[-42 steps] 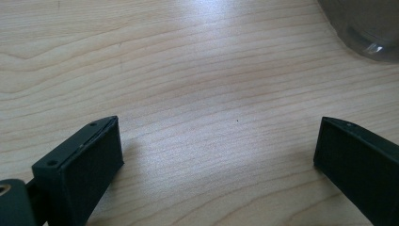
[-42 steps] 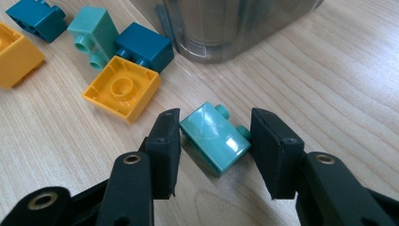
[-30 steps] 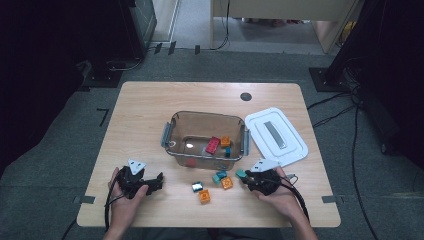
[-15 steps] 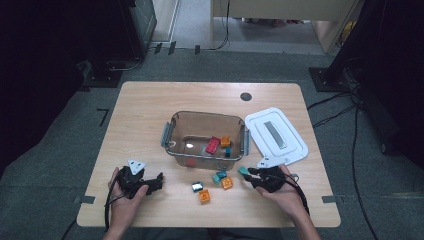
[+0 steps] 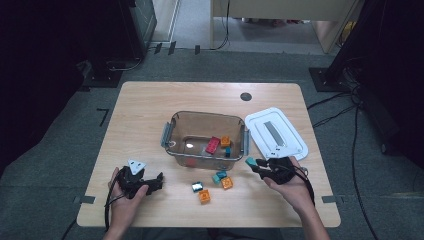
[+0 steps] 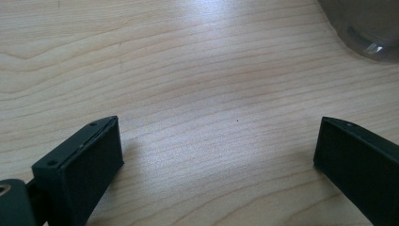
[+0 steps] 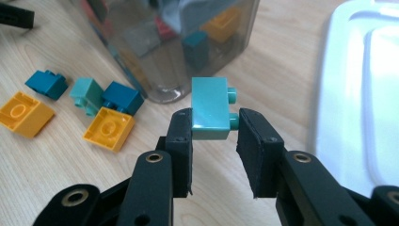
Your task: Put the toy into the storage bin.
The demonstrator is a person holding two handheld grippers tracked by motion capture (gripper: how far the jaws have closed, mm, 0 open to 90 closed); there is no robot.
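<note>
My right gripper (image 7: 214, 127) is shut on a light teal brick (image 7: 211, 109), held off the table with its studs pointing right. In the high view that brick (image 5: 249, 161) sits at the gripper (image 5: 258, 166) tip, near the front right corner of the clear bin (image 5: 172, 131). Red (image 5: 213, 144), orange (image 5: 225, 141) and teal bricks lie inside the bin. My left gripper (image 6: 216, 136) is open wide over bare wood. From above, the left gripper (image 5: 156, 181) rests front left of the bin, pointing right.
Loose bricks lie in front of the bin: teal (image 5: 218, 176), orange (image 5: 227, 183), orange (image 5: 204, 196) and a dark one (image 5: 197, 186). The white lid (image 5: 276, 132) lies flat to the right of the bin. A bin corner (image 6: 371, 28) shows far right of the left gripper.
My right gripper has risen from the loose bricks and moved away toward the bin's front right corner, carrying the teal brick. The left gripper has not moved.
</note>
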